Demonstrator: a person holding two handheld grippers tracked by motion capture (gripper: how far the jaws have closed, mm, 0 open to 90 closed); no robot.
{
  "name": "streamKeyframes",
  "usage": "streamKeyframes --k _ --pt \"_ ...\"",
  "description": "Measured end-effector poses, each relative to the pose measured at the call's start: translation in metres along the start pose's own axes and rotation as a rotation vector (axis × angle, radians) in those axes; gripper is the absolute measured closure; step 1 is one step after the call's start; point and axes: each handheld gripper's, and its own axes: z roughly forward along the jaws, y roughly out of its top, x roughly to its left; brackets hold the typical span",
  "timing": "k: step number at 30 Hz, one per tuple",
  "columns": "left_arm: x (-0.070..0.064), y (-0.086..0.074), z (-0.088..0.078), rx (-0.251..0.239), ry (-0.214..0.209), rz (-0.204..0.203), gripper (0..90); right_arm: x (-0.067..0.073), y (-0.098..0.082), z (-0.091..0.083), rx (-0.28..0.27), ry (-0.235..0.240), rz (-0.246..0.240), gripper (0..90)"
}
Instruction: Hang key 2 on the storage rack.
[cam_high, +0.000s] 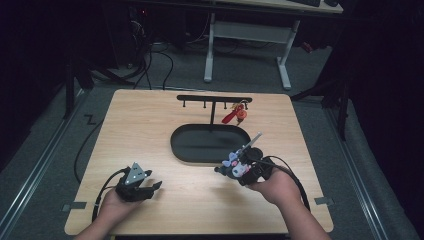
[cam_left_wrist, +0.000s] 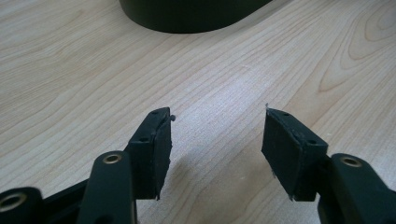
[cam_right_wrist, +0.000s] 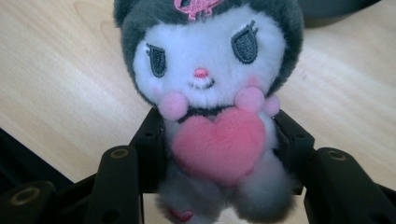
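We see the right gripper (cam_high: 239, 172) pinching a plush toy (cam_right_wrist: 212, 102) by its body, just above the table (cam_high: 150, 130) near a black tray (cam_high: 190, 145). Left gripper (cam_left_wrist: 217, 140) rests spread, w/ nothing between.

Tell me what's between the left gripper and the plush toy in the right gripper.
In the high view, only bare wooden table lies between the left gripper and the plush toy clamped in the right gripper.

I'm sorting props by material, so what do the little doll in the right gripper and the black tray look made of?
Doll: soft plush fabric, fuzzy pile, stitched eyes, a fluffy pink heart. Black tray: smooth, matte, probably plastic or coated metal; its look leaves that open.
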Motion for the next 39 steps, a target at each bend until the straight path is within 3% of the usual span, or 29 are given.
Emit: streamKeyframes --k 8,14,28,39 --pt "0.0 0.0 -0.001 -0.001 -0.003 0.0 42.7 -0.003 0.031 -0.014 -0.011 -0.013 -0.002 48.3" --pt "0.001 -0.001 -0.001 -0.004 -0.003 -0.003 42.7 -0.008 0.049 -0.019 -0.02 0.004 0.019 48.2" --pt "0.001 -0.001 -0.002 -0.004 -0.005 -0.004 42.6 -0.018 0.079 -0.037 -0.038 0.017 0.078 48.0" --pt "0.002 -0.001 -0.003 -0.013 -0.008 -0.006 42.7 -0.019 0.106 -0.045 -0.048 -0.011 0.099 47.9"
